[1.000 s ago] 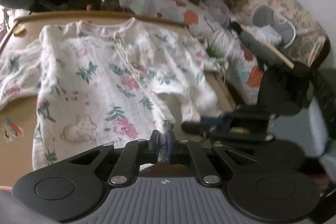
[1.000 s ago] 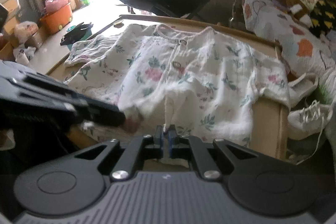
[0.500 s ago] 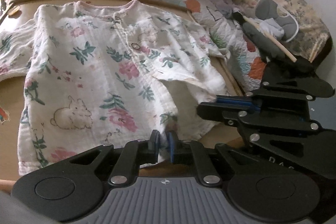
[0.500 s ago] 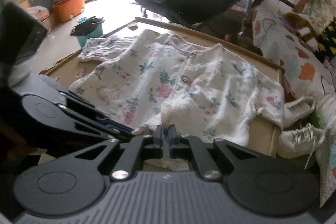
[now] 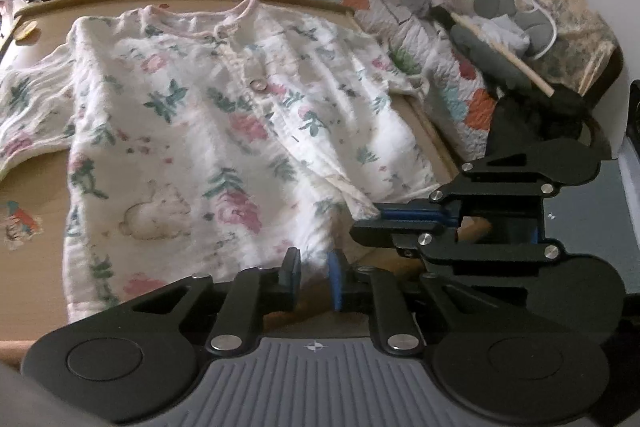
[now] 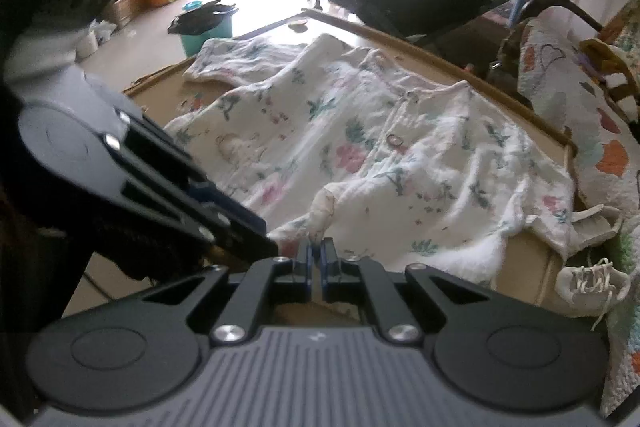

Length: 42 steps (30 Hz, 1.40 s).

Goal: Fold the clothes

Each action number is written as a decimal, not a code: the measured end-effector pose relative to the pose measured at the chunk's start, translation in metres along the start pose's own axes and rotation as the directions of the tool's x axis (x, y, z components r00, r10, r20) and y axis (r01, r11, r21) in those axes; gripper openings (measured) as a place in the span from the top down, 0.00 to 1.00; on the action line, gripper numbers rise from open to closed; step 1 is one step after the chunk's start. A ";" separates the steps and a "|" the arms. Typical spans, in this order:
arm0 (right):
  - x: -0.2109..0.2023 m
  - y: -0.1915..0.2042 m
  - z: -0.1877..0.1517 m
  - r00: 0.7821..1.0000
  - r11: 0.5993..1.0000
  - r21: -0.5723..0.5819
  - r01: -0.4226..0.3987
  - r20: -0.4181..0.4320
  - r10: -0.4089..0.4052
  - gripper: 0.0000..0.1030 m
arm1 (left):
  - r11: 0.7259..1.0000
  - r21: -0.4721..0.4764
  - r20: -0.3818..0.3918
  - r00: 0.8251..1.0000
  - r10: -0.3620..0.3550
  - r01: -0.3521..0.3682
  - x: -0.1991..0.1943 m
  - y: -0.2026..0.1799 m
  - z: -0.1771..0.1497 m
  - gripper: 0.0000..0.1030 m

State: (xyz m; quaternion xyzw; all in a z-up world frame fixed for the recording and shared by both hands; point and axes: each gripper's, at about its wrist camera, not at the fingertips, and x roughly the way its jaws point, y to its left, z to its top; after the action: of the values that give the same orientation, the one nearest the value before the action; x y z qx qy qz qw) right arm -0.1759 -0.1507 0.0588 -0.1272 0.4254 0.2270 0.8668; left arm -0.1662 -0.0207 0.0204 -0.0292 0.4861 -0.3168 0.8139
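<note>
From your left wrist view, the floral shirt (image 5: 224, 131) lies spread face up on the tabletop (image 5: 36, 199), collar at the far edge, hem toward you. Your left tool (image 5: 314, 273) has just been opening: its jaws stand a little apart at the hem, cloth showing in the gap, but the pads no longer press on it. Off to the right, your right tool (image 5: 370, 221) reaches in sideways, jaws together on the lower tip of the button placket. The risk here is lopsided tension. With only one side gripped, any pull on the placket will likely drag the front panel askew and bunch the flat hem. If your left tool closes again without moving clear, it may well catch a stray double layer.

From your right wrist view, your right tool (image 6: 318, 259) has its jaws pinched tight on a twisted peak of the shirt (image 6: 360, 147) fabric, which rises in a small ridge straight out of the pads. Your left tool (image 6: 256, 239) shows only as a dark linkage on the left, its tips close beside yours, so a clash is possible if either swings.

This view alone shows the right sleeve (image 6: 560, 223) hanging over the tabletop edge (image 6: 532, 263) above a sneaker (image 6: 588, 283) on the floor; a tug could slide it further off. The left view alone shows the gap between the left jaws and the bare tabletop near the left sleeve (image 5: 28, 115).
</note>
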 end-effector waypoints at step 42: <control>-0.005 -0.091 -0.041 0.982 0.862 0.471 0.188 -0.107 -0.156 0.82 | 0.977 -0.142 0.035 0.985 0.168 -0.162 -0.008 0.026 0.003 0.68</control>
State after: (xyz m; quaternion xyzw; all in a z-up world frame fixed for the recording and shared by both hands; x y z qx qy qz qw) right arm -0.1607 -0.2480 0.0405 0.0462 0.4830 0.0324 0.8738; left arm -0.1537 0.0039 0.0187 -0.0524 0.4884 -0.2129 0.8446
